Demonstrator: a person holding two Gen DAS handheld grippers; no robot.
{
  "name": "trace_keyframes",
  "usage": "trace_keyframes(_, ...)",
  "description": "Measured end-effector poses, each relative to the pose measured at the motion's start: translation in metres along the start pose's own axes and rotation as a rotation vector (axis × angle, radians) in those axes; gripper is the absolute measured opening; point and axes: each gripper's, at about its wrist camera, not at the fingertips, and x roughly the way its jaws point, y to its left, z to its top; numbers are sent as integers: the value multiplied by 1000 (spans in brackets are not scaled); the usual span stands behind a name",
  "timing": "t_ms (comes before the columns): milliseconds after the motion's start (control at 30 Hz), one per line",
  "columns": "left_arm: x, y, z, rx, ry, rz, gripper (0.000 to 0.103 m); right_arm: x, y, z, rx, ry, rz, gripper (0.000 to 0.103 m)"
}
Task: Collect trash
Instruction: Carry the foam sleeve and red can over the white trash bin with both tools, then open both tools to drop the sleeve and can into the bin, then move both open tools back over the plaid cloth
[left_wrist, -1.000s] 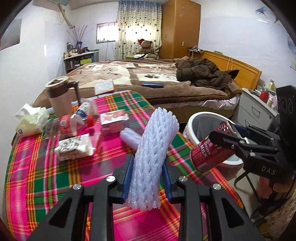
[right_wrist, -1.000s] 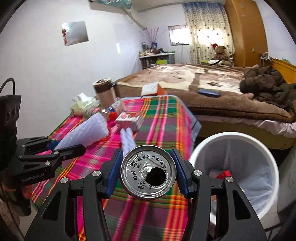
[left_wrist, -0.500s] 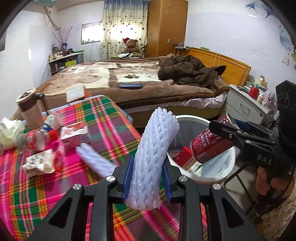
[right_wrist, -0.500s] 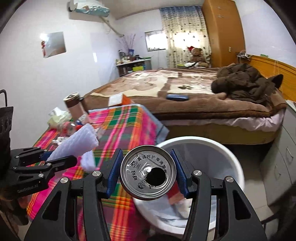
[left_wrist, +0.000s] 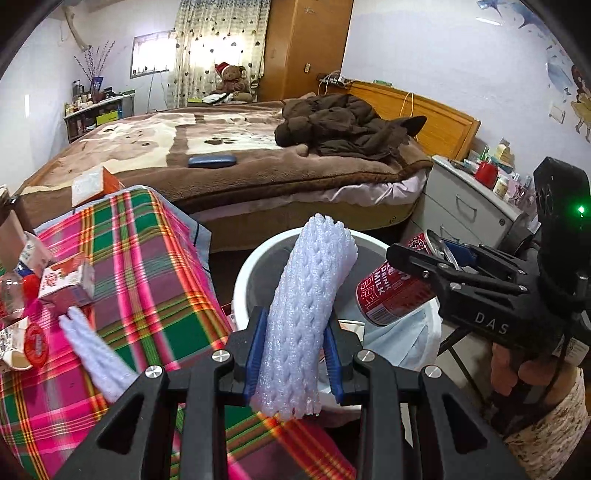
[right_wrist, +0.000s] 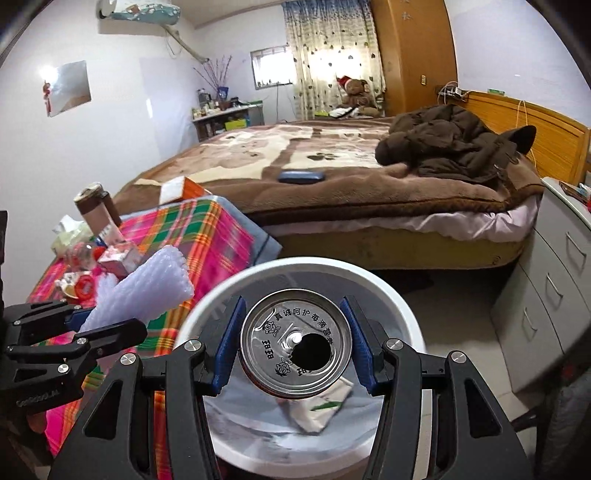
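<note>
Left wrist view gives me the table with its plaid cloth (left_wrist: 147, 280) on the left, where small cartons (left_wrist: 64, 280), a bottle with a red cap and a second strip of white foam netting (left_wrist: 96, 354) lie. Beyond it stands the bed with a brown blanket (left_wrist: 236, 162), a dark jacket (left_wrist: 343, 125) heaped on it and a blue case (left_wrist: 211, 161) near the edge. A white chest of drawers (left_wrist: 469, 206) sits on the right, its top crowded with small items. Between table and drawers stands the white bin (left_wrist: 243, 280), lined with a pale bag, with some paper scraps inside.

My left gripper (left_wrist: 295, 354) is pinching a foam net sleeve (left_wrist: 310, 295) between its blue pads; the sleeve stands nearly upright, leaning a little right, and its upper half lies in front of the bin's opening. The table's edge lies just beneath this gripper.

From the right wrist view, my right gripper (right_wrist: 295, 343) clamps a red drink can (right_wrist: 295, 343) by its sides, the opened silver top facing the camera. The can hangs directly over the bin's mouth (right_wrist: 406, 314), with the crumpled white packaging (right_wrist: 317, 406) inside the bin showing below it. In the left wrist view the same can (left_wrist: 391, 295) tilts bottom-down above the bin's right rim, held in the black fingers, with a hand (left_wrist: 524, 373) gripping the handle. Nothing sits between either item and the bin's opening.
</note>
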Motion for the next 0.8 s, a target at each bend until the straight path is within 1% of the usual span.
trace_keyframes(167,16,-10,3,15,20,-6,32,13,-12,-2,3,41,-25,54)
trace_keyframes(267,23,-7,4,-6,35,-21,34,18,-16,-3,1,61,-35,54)
trace_keyframes(333,25,-7,4,-9,38,-20,41,18,-18,-4,4,63,-39,55)
trace_keyframes(400,27,-6,4,-15,42,-11,59,20,-21,-4,5,70,-49,55)
trace_keyframes(433,27,-5,4,-21,41,-9,61,20,-21,-4,6,70,-52,55)
trace_keyframes(467,27,-3,4,-30,40,-11,63,19,-22,-3,9,67,-55,58)
trace_keyframes(567,26,1,3,-47,42,-8,63,16,-23,-2,14,51,-55,67)
trace_keyframes(733,19,7,0,-59,31,-2,64,13,-19,0,13,41,-57,67)
trace_keyframes(800,14,10,-1,-65,22,11,64,12,-17,0,17,38,-54,67)
